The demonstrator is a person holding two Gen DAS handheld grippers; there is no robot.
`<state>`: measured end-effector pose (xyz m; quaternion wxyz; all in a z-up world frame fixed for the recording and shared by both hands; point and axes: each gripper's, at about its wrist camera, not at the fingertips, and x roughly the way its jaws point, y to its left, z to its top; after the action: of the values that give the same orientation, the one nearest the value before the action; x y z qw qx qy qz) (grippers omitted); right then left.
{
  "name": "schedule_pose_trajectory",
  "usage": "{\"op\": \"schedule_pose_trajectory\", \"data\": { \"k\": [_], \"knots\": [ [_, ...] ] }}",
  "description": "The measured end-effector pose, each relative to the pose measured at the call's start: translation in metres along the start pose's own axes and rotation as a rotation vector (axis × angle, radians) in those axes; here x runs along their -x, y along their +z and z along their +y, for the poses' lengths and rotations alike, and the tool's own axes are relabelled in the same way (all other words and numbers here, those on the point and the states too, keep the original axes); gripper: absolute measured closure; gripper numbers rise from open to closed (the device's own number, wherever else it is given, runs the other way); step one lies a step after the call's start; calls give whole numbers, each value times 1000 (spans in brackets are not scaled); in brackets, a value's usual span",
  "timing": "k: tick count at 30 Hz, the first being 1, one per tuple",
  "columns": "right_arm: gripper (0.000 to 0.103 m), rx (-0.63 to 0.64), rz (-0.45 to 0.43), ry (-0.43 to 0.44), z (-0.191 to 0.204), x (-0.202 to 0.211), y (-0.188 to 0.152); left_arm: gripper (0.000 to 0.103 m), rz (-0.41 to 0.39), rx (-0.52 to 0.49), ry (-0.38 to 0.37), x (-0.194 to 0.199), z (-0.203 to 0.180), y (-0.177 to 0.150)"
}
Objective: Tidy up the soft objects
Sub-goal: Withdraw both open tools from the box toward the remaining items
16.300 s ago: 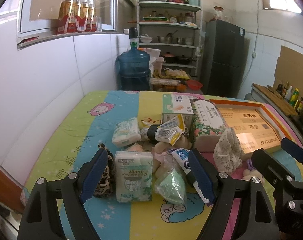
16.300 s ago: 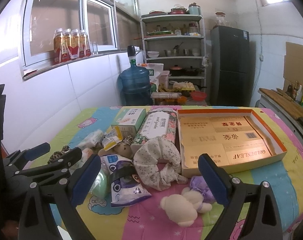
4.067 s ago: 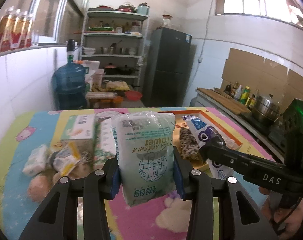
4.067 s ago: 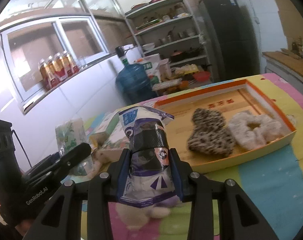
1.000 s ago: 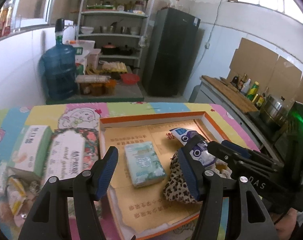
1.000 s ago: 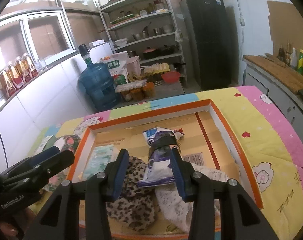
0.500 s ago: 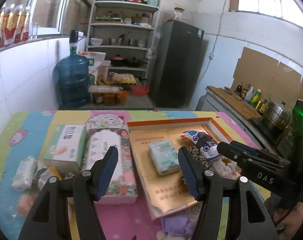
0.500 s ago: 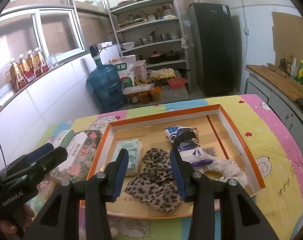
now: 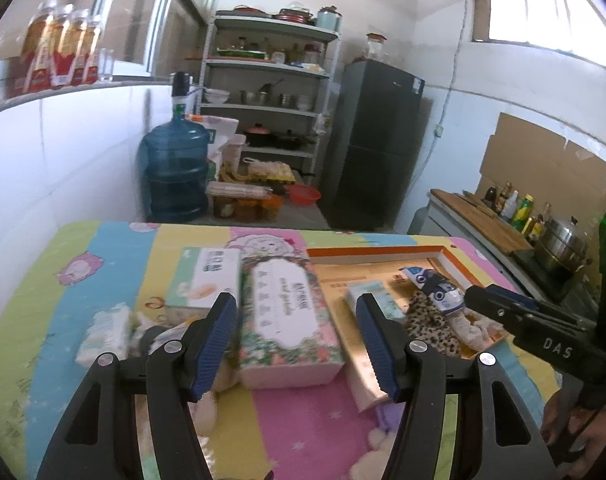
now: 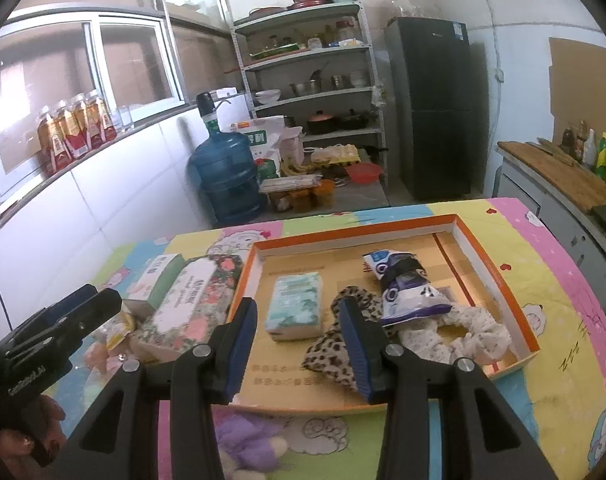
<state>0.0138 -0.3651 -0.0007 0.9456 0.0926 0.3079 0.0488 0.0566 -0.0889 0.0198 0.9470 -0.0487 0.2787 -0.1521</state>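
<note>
With both the left tongs (image 9: 297,340) and right tongs (image 10: 299,344) spread and empty, we should reach next for the purple plush toy (image 10: 243,438) lying on the tabletop just outside the shallow orange-rimmed cardboard tray (image 10: 491,270), squeezing it gently at mid-body.

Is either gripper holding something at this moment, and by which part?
Nothing is held. The left gripper and the right gripper both stand open with empty jaws, above the orange-rimmed cardboard tray.

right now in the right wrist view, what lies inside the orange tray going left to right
green tissue pack → leopard-print scrunchie → purple and white pouch → pale floral scrunchie, all inside the orange tray
</note>
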Motion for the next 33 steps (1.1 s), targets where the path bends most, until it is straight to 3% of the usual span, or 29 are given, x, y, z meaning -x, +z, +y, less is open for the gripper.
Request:
{"op": "schedule_pose_trajectory", "data": {
  "k": [18, 28, 33],
  "knots": [
    [60, 25, -4, 10, 46, 10, -22, 39, -45, 25, 109, 37, 69, -28],
    [59, 32, 17, 13, 67, 6, -49, 39, -32, 79, 108, 48, 94, -51],
    [53, 48, 27, 21, 74, 2, -62, 39, 5, 90, 80, 45, 99, -71]
  ]
}}
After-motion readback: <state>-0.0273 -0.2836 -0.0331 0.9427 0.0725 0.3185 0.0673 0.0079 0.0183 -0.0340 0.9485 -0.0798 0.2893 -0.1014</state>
